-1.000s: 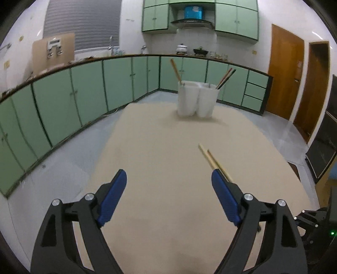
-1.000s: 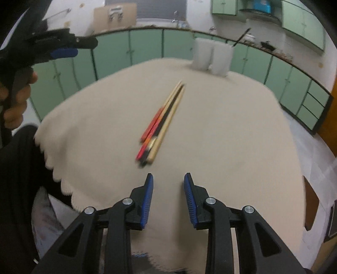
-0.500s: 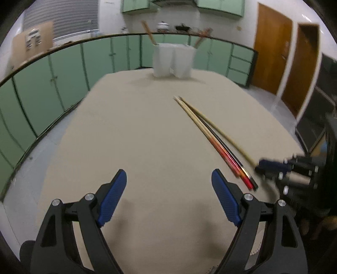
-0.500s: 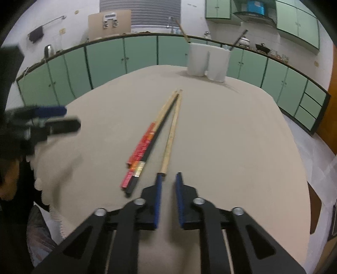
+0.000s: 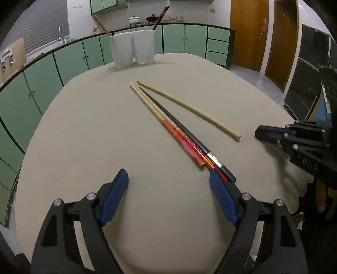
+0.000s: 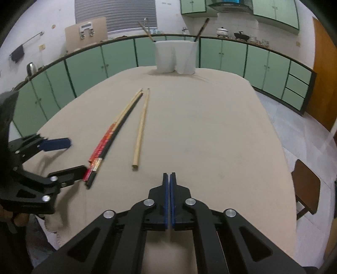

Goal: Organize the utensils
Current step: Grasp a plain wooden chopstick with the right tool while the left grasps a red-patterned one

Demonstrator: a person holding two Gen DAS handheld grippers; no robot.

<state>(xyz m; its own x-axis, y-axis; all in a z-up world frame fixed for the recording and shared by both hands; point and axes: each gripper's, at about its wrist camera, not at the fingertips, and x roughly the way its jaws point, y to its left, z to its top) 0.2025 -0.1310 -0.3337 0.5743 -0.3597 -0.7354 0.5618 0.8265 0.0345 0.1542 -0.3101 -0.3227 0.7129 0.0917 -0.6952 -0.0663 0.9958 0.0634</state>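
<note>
Here we hold the left gripper [image 5: 168, 181] wide, its right pad beside the red-and-black chopsticks [image 5: 189, 143] at frame centre — the plain chopstick [image 5: 189, 109] lies apart. Our right gripper [image 6: 169, 179] is pressed closed, empty; the white holder [image 6: 175, 55] stands top centre.

A home kitchen is being shown: green cabinets [image 6: 233, 54], a range hood [image 6: 229, 5], and pots [image 5: 134, 20] on the counter.

Three chopsticks [image 5: 181, 134] lie bunched on the bench, red-handled and black. A plain wooden chopstick [image 5: 189, 109] lies just beside, splayed. The white holder [image 5: 132, 49] stands upright beyond.
</note>
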